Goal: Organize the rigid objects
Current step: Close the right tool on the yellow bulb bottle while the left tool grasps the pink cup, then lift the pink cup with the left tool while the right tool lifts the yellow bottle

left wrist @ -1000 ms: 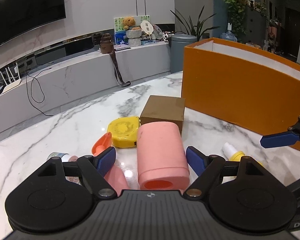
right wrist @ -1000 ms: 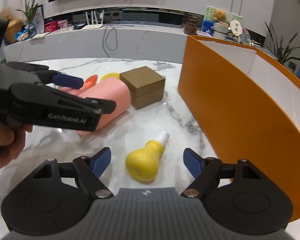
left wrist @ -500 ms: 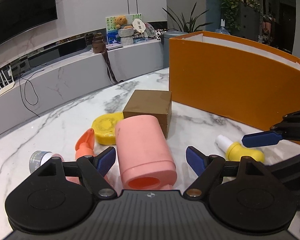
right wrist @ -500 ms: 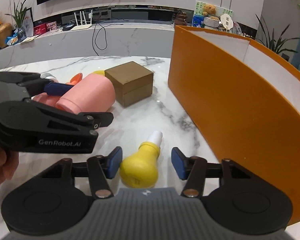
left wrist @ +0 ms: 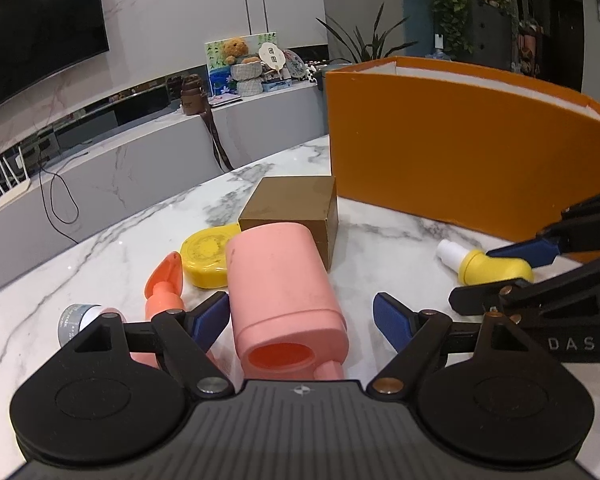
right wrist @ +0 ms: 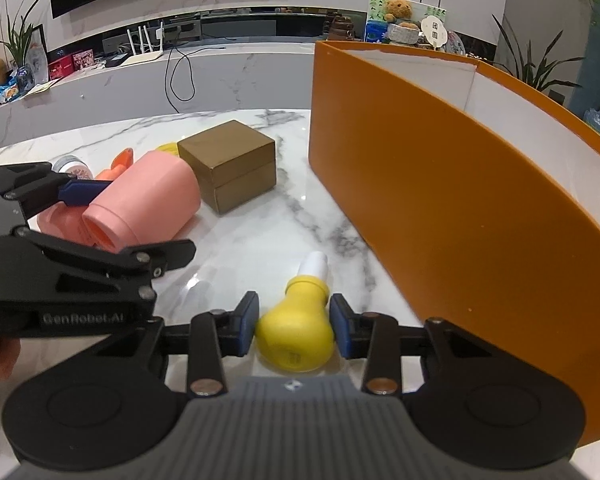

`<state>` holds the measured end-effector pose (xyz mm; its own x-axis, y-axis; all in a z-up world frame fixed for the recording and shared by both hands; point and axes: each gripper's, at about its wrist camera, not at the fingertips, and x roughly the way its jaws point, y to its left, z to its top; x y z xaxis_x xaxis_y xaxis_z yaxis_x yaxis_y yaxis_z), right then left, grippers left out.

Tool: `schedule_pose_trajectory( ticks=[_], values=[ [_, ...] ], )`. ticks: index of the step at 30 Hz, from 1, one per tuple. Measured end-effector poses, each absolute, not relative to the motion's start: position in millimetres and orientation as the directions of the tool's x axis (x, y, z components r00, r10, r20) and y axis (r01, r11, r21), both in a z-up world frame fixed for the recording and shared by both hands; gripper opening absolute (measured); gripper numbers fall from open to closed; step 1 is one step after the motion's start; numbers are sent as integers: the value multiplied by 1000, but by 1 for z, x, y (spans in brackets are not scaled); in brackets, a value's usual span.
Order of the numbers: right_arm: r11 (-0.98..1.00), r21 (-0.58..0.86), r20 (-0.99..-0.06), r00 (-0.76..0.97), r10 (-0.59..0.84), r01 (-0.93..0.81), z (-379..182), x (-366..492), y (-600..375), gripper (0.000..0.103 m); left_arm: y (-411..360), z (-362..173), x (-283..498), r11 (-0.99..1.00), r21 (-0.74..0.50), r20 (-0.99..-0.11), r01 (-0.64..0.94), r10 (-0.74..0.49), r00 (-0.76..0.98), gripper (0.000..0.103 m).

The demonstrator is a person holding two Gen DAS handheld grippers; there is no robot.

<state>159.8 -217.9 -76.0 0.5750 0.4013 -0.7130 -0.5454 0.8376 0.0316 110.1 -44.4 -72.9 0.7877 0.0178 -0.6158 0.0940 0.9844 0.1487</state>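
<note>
Blue-padded fingers (right wrist: 246, 322) of the right gripper (right wrist: 293, 325) press against both sides of the yellow bulb-shaped bottle (right wrist: 296, 330), clamping its round body while it lies on the marble table (right wrist: 252, 240) with its white cap toward the far side. Just to its right stands the tall orange box (right wrist: 460, 208), its white inside visible.

On the other side, the left gripper (left wrist: 300, 316) has its fingers spread wide on either side of the pink container (left wrist: 284, 292), which lies on its side with its open end facing the camera; neither pad clearly touches it. Beyond the container sits a brown cardboard box (left wrist: 296, 208), touching or nearly touching it. A yellow round case (left wrist: 208, 254) lies beside the box, an orange-capped pink bottle (left wrist: 165, 284) left of the container, and a small silver-capped item (left wrist: 78, 316) at the far left.
</note>
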Motion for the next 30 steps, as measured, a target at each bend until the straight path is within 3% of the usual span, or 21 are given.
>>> schedule_pose_trajectory(
  ticks=[10,16,30],
  values=[
    [837,35,-713,573,403,-546,-76,161,-217,38,-46,-75,112,984,168,-595,59,53,802,92],
    [833,36,-707,575,412,-553,-77,160,-220,39,-46,-73,115,986,164,-614,40,70,787,65],
    [840,26,-706,585,399,-541,-80,163,-217,40,-43,-71,111,992,110,-623,57,24,782,63]
  ],
)
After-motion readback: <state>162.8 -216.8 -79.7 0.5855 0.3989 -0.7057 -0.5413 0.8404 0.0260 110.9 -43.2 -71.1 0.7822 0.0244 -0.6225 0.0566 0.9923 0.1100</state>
